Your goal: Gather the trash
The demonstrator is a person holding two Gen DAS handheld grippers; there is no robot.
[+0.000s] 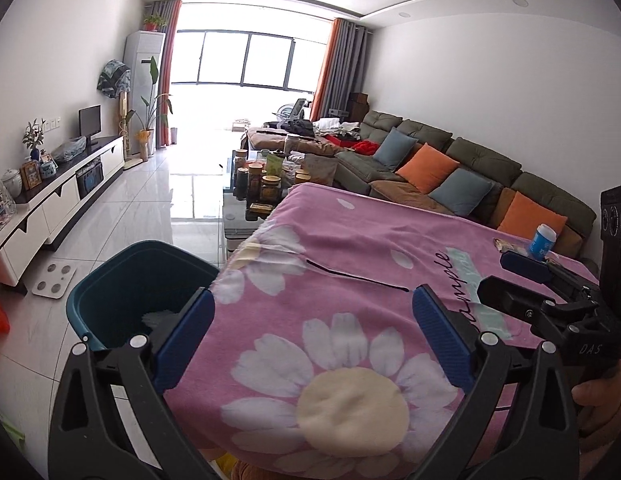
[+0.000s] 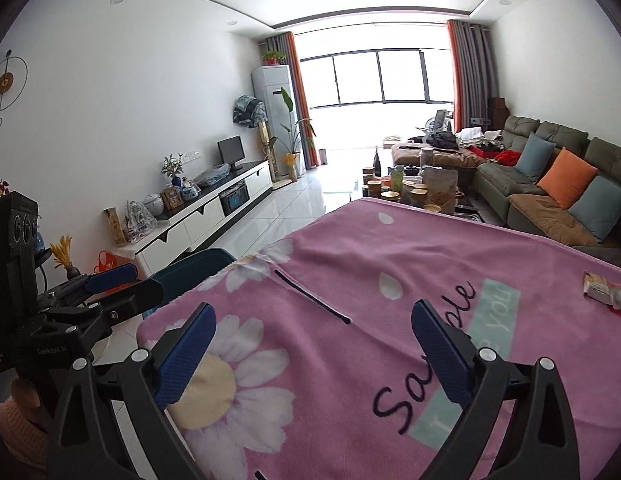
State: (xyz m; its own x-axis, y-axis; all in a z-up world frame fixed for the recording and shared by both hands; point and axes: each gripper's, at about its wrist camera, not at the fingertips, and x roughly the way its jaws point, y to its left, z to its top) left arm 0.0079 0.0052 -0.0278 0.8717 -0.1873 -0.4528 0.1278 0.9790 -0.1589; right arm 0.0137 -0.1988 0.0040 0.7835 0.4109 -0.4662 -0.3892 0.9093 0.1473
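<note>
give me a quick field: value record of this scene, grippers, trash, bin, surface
surface: pink flowered blanket covering a table
bin: teal trash bin on the floor off the blanket's left edge, something white inside
trash: blue and white cup and a snack wrapper near the blanket's far right side; thin black strip mid-blanket
left gripper: open, empty, over the blanket next to the bin
right gripper: open, empty, over the blanket
background: sofa with orange and blue cushions
</note>
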